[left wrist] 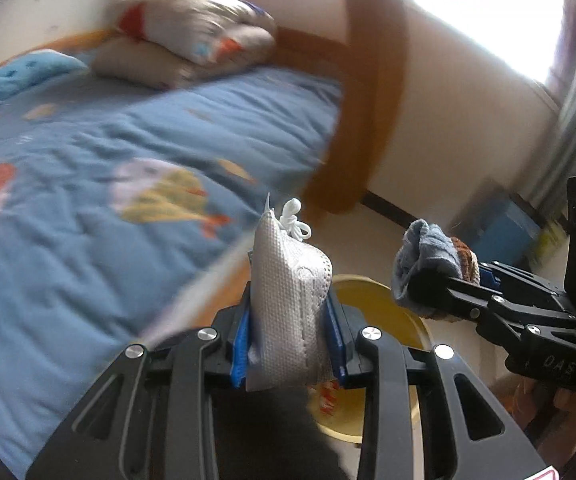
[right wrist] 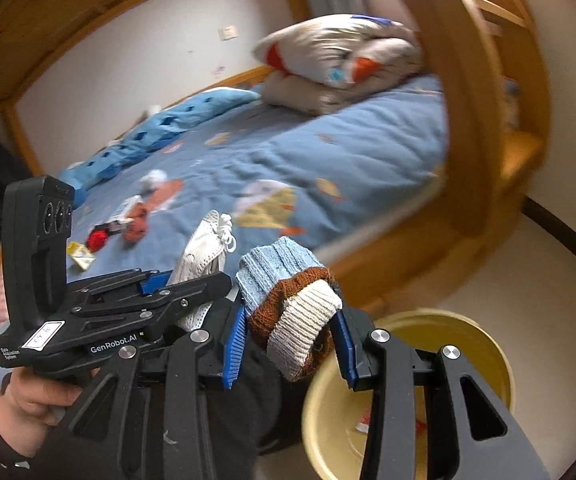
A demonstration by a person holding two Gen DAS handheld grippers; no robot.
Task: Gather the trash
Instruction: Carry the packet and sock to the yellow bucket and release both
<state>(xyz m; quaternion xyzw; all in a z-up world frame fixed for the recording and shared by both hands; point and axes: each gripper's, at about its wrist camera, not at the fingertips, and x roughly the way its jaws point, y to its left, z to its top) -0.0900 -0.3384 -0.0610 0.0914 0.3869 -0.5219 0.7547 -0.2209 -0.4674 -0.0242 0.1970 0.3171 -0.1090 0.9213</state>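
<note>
The left gripper has its blue pads pressed against both sides of a white face mask, which stands upright between them with its knotted ear loop sticking out at the top. The right gripper is clamped the same way on a rolled sock (light blue at the top, then a brown band, then a cream ribbed cuff), the roll bulging out beyond the pads.

In the left wrist view the right gripper comes in from the right edge with the sock at its tip, just beside the mask. In the right wrist view the left gripper enters from the left edge, held by a hand, with the mask poking up from it.

Below both grippers sits a yellow bin on the pale floor, with some red and white scraps lying inside; it stands near the wooden bed frame.

Beyond is the bed with a blue quilt, and folded pillows piled at its far end. Towards the left edge of the quilt lie more bits: a red ball-like thing, a rust-coloured cloth, a yellow packet and a white crumpled piece.
</note>
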